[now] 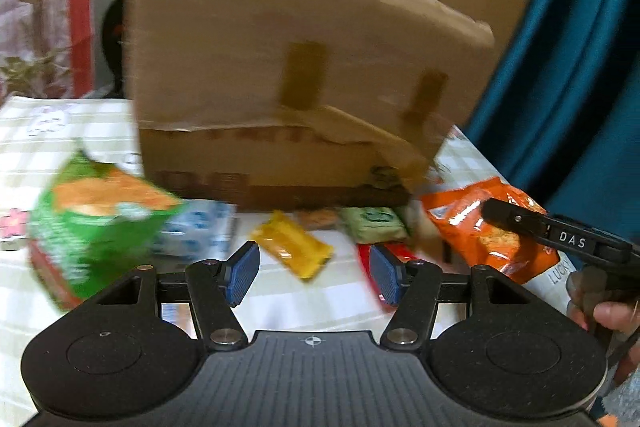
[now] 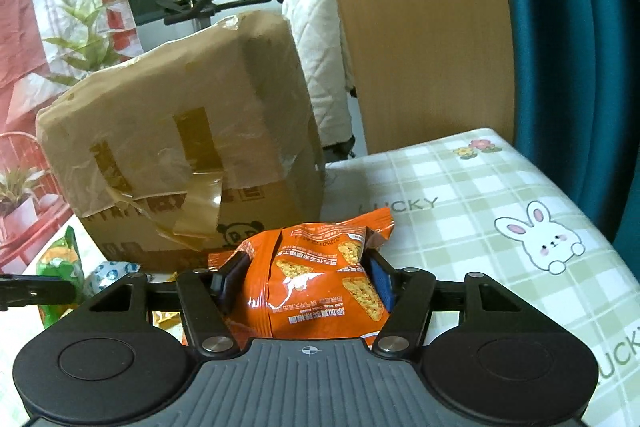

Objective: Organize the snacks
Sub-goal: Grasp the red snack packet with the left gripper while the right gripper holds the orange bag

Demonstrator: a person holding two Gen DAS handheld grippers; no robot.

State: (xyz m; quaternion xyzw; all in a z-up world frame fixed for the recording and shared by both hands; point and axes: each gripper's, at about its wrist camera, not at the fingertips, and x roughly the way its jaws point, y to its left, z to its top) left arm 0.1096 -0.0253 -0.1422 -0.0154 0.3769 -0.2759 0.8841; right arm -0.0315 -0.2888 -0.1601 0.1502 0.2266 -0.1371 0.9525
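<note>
The taped cardboard box (image 2: 180,155) stands closed on the checked surface (image 2: 480,195), and just in front of it the right tongs (image 2: 304,283) pinch the orange snack bag (image 2: 316,279) while the left tongs (image 1: 314,269) hover released above a yellow packet (image 1: 294,247).

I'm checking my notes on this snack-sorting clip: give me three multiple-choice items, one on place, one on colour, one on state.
1. Where is the cardboard box?
A. on the table
B. on the floor
C. on a chair

2. What colour is the packet in the right gripper?
A. blue
B. orange
C. white

3. How is the left gripper?
A. shut on a packet
B. out of sight
C. open, holding nothing

Key: 1 A, it stands on the checked table. 2 B, the orange packet sits between the fingers. 3 C, its blue pads stand apart over the yellow packet.
</note>
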